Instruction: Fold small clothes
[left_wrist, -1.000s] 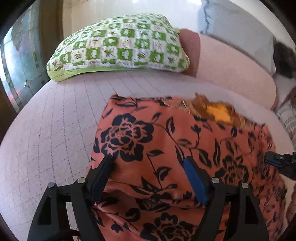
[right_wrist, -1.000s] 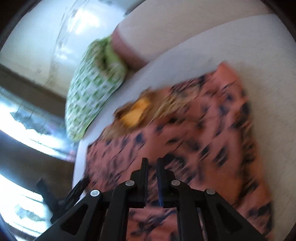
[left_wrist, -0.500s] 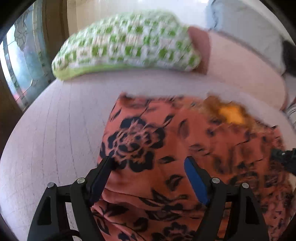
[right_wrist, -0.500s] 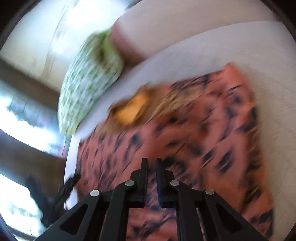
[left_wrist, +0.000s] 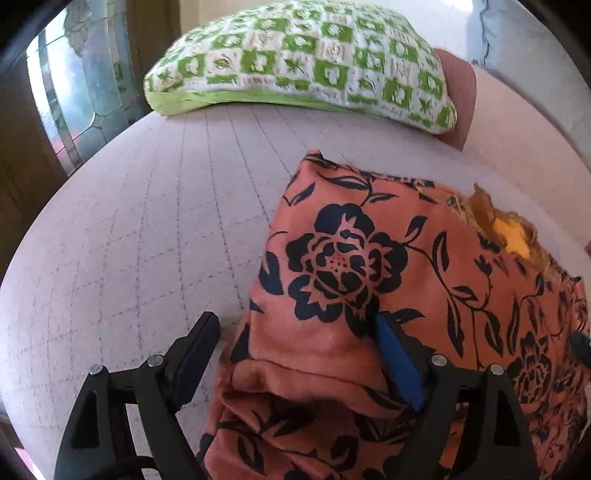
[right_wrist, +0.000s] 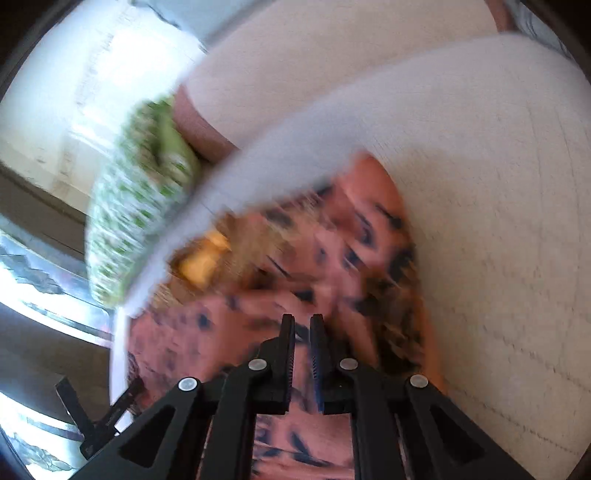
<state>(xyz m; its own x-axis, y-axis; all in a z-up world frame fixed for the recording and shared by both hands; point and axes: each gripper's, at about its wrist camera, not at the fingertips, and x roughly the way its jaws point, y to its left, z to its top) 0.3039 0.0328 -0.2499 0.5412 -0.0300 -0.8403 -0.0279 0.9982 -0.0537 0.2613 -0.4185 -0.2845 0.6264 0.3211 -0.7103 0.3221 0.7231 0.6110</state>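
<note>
An orange garment with dark blue flowers (left_wrist: 369, 280) lies on the pale quilted bed, with a yellow patch (left_wrist: 511, 236) at its far right edge. My left gripper (left_wrist: 295, 328) is open, its jaws straddling the garment's near left part, where the cloth bulges up in a fold. In the blurred right wrist view the same garment (right_wrist: 332, 258) is bunched and lifted. My right gripper (right_wrist: 302, 325) is shut on a fold of it. The left gripper's fingers (right_wrist: 92, 417) show at the lower left there.
A green and white checked pillow (left_wrist: 303, 59) lies at the far end of the bed (left_wrist: 147, 229), against a pink bolster (left_wrist: 458, 96). A stained-glass window (left_wrist: 74, 92) is at the left. The bed edge curves at the left.
My left gripper has shifted left, so its left finger now sits over bare bed. The right gripper has pulled its side of the garment up and inward, bunching the cloth.
</note>
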